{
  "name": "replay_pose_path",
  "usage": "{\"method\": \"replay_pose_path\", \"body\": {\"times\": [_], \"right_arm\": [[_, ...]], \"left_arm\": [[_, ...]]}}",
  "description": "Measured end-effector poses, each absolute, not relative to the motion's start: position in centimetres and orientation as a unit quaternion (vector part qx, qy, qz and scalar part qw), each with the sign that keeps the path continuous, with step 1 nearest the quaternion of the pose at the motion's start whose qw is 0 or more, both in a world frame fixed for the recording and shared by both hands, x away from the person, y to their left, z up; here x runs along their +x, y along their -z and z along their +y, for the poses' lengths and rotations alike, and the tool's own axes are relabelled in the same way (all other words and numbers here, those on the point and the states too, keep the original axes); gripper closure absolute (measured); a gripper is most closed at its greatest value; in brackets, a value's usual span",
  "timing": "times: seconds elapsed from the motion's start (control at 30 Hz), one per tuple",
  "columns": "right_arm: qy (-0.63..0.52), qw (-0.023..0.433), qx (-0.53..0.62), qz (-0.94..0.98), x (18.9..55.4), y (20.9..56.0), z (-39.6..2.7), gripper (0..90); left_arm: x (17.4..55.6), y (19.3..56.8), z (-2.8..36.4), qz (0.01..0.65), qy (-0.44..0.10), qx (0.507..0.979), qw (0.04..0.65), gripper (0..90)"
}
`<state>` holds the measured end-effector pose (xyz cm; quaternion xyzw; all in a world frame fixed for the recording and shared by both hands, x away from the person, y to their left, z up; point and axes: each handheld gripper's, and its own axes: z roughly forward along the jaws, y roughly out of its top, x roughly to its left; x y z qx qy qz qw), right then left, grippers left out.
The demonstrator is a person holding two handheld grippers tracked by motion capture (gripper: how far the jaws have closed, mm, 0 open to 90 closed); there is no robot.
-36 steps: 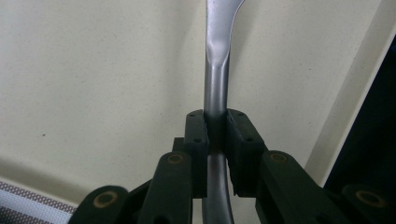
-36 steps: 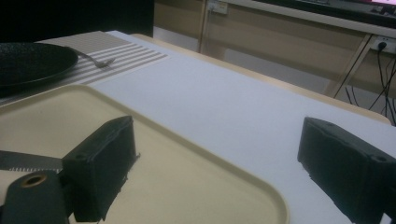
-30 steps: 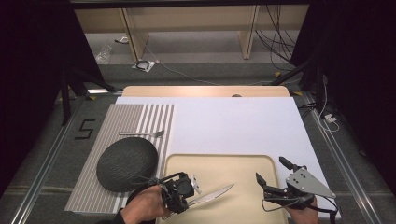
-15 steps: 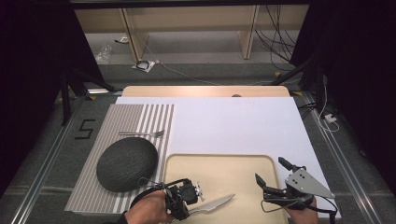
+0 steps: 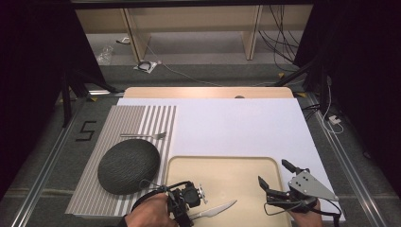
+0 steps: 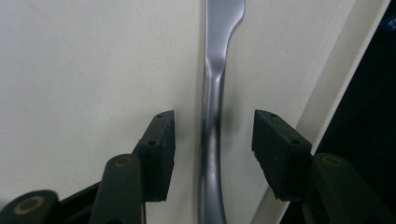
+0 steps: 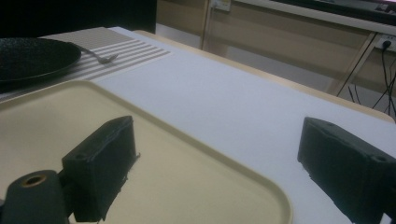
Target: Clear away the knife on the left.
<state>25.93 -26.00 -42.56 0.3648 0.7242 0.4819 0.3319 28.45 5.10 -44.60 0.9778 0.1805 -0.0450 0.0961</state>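
Observation:
A silver table knife [image 5: 218, 209] lies on the beige tray [image 5: 227, 177] near its front edge, with the blade pointing right. My left gripper [image 5: 196, 206] sits over the handle. In the left gripper view the handle [image 6: 212, 116] runs between the two pads [image 6: 161, 140], which stand apart from it on both sides. These jaws have just been opening and my left gripper [image 6: 214, 128] no longer presses on the knife. My right gripper [image 5: 273, 172] hovers wide open over the tray's right rim, and the gap of the right gripper [image 7: 219, 149] holds nothing.
A dark round plate [image 5: 127, 164] rests on the striped placemat [image 5: 123, 120] left of the tray, with a fork [image 5: 144, 135] behind it. A white mat [image 5: 236, 125] covers the table beyond the tray [image 7: 163, 177]. Shelves and cables lie behind the table.
The left gripper's jaws have opened off the knife handle. The knife's blade has settled a little closer to the tray's front edge. The right gripper has stayed put.

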Motion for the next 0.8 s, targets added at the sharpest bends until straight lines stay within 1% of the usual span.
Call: {"method": "replay_pose_path", "body": {"times": [0.07,0.2,0.4,0.57,0.63,0.7,0.8], "right_arm": [[-0.481,0.332,0.364,0.725,25.9,42.6,-26.0,12.2],[-0.48,0.333,0.363,0.726,25.9,42.6,-26.0,12.2],[-0.48,0.332,0.364,0.726,25.9,42.6,-26.0,12.4],[-0.48,0.332,0.365,0.726,25.9,42.6,-26.0,12.4],[-0.479,0.331,0.364,0.726,25.9,42.6,-26.0,12.4],[-0.48,0.331,0.365,0.726,25.9,42.6,-26.0,12.4],[-0.481,0.331,0.364,0.726,25.9,42.6,-25.9,12.5]], "left_arm": [[28.5,44.1,5.1,0.181,0.043,0.975,0.12,49.3],[28.5,43.4,5.1,0.171,0.032,0.973,0.154,54.9],[28.2,43.3,4.8,0.157,0.012,0.968,0.194,71.2],[27.8,43.6,4.4,0.136,0.01,0.97,0.199,83.8],[27.6,43.9,4.1,0.133,0.009,0.971,0.198,87.0],[27.5,44.2,3.9,0.119,0.008,0.974,0.192,89.3],[27.3,44.7,3.7,0.112,0.012,0.976,0.188,89.5]]}}
